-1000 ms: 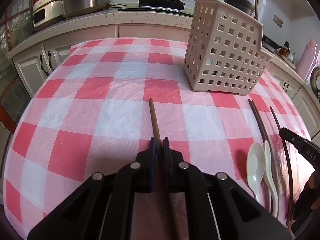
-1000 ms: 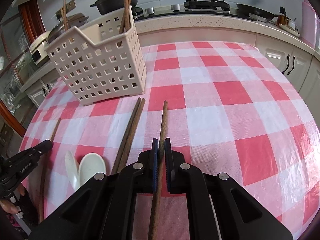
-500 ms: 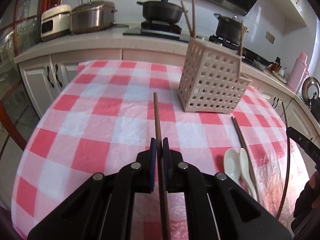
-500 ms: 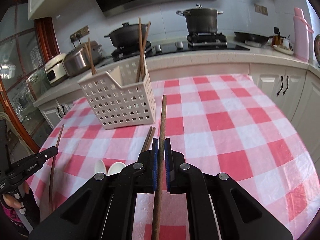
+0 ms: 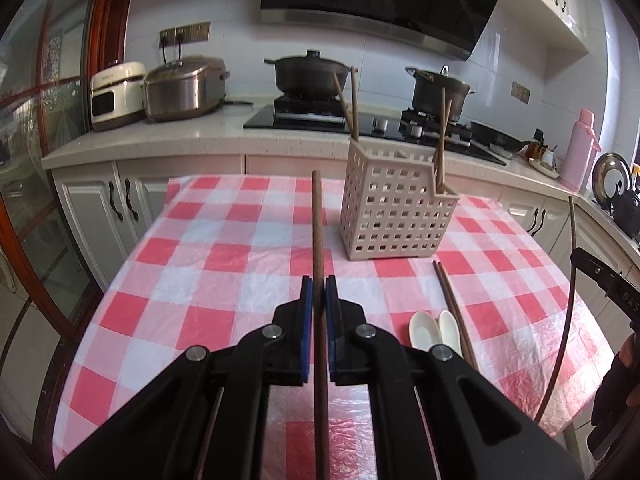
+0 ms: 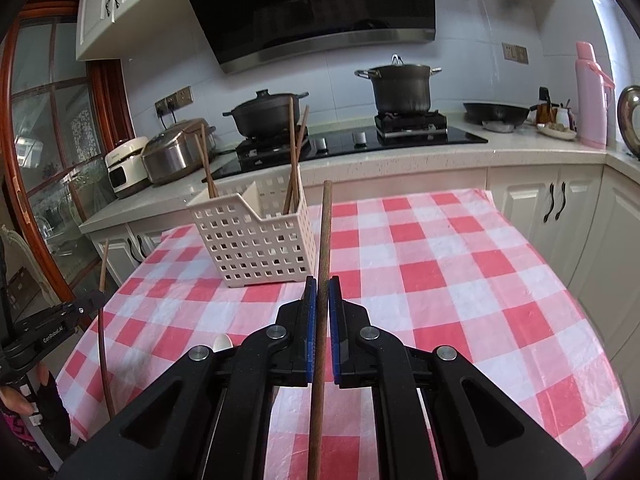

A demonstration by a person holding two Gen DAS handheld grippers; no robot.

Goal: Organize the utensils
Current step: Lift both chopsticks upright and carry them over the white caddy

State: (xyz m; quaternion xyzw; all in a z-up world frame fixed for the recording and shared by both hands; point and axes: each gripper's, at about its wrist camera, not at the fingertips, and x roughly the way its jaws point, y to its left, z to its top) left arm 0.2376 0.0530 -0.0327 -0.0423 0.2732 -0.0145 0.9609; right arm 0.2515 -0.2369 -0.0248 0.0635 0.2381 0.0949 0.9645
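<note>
This is a home kitchen. A black range hood [image 6: 320,12] hangs over a gas hob [image 6: 360,140] carrying two dark lidded pots [image 6: 400,84], with rice cookers [image 5: 184,88] plugged in on the pale counter [image 5: 160,140]. White cabinets [image 6: 560,208] line the walls, and a red-and-white checked cloth [image 6: 460,280] covers the surface.

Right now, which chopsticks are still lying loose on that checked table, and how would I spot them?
Find the perforated cream utensil basket on the red-and-white checked tablecloth. Just in front of its right corner, a pair of dark wooden chopsticks lies flat beside two white spoons. Unlike the chopsticks standing in the basket, these lie flat on the cloth.
</note>
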